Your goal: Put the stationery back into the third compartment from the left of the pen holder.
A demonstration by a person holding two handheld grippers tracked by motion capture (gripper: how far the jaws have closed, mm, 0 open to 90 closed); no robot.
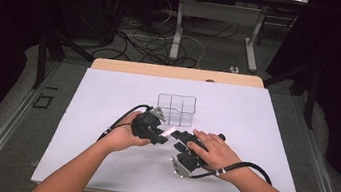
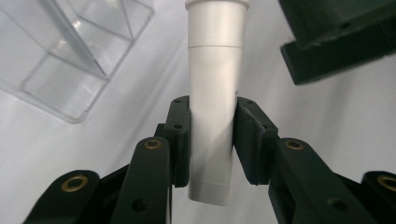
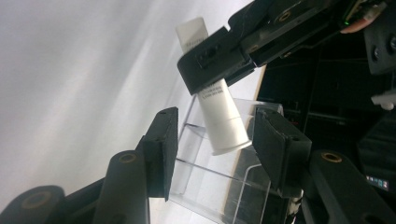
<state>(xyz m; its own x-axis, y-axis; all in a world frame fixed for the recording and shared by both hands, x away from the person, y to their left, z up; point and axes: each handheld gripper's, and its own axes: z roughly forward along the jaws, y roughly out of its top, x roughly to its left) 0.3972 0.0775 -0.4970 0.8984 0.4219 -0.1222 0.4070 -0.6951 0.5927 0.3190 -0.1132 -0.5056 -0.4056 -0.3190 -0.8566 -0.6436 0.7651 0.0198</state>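
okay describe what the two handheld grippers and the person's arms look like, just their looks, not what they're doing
Both the left gripper and the right gripper are black, with two flat-padded jaws on linked bars that have brass-coloured pivot pins. A black cable trails from each. A grey three-cornered plate tops the left one. The forearms are bare, with no sleeves showing.

Left gripper (image 2: 212, 140) clamping white tube (image 2: 215, 84), clear divided box (image 2: 70, 60) beside

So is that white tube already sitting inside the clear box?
No, the white tube is clamped between the left gripper's jaws, with the clear box off to one side, apart from it.
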